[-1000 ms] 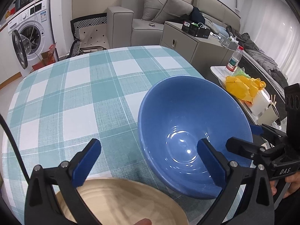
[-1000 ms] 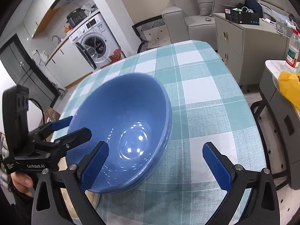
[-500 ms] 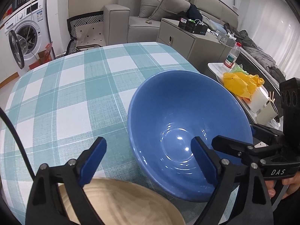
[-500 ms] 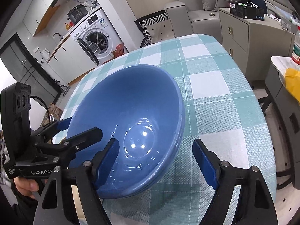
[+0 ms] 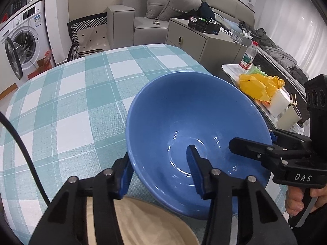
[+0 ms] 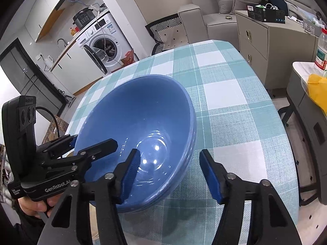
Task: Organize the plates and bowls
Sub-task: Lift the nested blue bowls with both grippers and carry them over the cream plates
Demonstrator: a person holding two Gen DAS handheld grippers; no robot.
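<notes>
A large blue bowl stands on the checked tablecloth; layered rims on its right side suggest nested bowls. My left gripper straddles the near left rim, with one pad against the outer wall and the other inside, off the wall. Its jaws are closing. My right gripper straddles the near right rim, one pad inside and one outside with a gap, and its jaws are closing too. Each gripper also shows in the other's view, the right gripper and the left gripper. A beige plate lies under the left gripper.
The round table drops off close behind the bowl on the right. A low side table there carries a yellow bag, a bottle and cups. A grey cabinet, a sofa and a washing machine stand farther back.
Both grippers' jaws have narrowed from wide open to straddle the bowl's rim. The left gripper's outer finger has come against the bowl's wall. The bowl has stayed on the table.
</notes>
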